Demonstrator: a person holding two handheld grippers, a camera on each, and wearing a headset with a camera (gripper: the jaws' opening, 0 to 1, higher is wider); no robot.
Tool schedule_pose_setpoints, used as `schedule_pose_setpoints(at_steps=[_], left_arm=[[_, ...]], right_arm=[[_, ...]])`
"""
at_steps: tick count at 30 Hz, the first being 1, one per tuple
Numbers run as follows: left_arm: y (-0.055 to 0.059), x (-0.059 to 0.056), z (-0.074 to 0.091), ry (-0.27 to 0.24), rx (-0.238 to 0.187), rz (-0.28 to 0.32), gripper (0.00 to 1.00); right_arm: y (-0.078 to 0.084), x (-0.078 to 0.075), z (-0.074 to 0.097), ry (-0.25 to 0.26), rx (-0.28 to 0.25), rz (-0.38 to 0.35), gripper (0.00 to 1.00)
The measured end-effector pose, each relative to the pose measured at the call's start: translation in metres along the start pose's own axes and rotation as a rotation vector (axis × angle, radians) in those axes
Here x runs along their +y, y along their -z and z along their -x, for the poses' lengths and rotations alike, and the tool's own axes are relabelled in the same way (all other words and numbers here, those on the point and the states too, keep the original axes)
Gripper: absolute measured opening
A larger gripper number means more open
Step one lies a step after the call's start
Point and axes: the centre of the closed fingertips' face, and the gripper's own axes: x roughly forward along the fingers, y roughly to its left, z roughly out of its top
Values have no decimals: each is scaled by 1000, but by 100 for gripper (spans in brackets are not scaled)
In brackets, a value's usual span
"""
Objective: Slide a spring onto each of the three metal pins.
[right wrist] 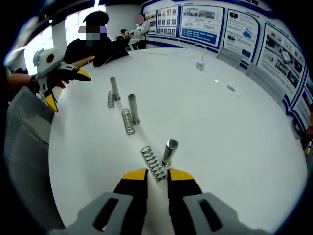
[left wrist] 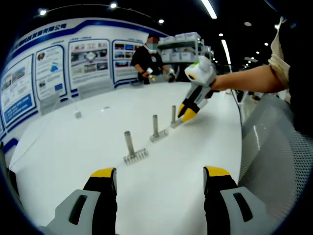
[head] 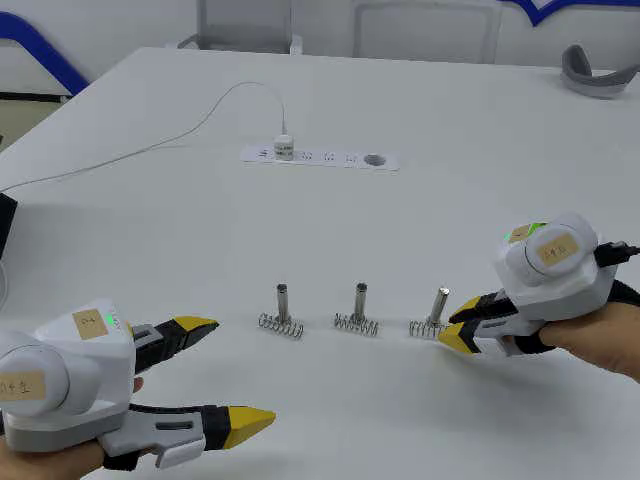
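Right gripper view: hovering with right tongs [right wrist: 157, 177] narrowly parted, gripping nothing, at the end of the nearest spring [right wrist: 152, 163], lying on the counter [right wrist: 234, 147] beside its pin [right wrist: 168, 152]. Likely risking a pinch too near the tip, flicking the spring away or toppling the pin. Holding left tongs [left wrist: 159, 178] wide apart, empty, well back. Seeing a power strip [head: 320, 157] beyond, blocking nothing.
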Motion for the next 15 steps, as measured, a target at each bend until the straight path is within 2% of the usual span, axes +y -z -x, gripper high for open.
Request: schedule_pose_setpoints(at_steps=[15], left_arm=[[3, 1, -1, 1, 4, 5, 73]], right_arm=[[5, 4, -2, -20, 13, 19, 17]])
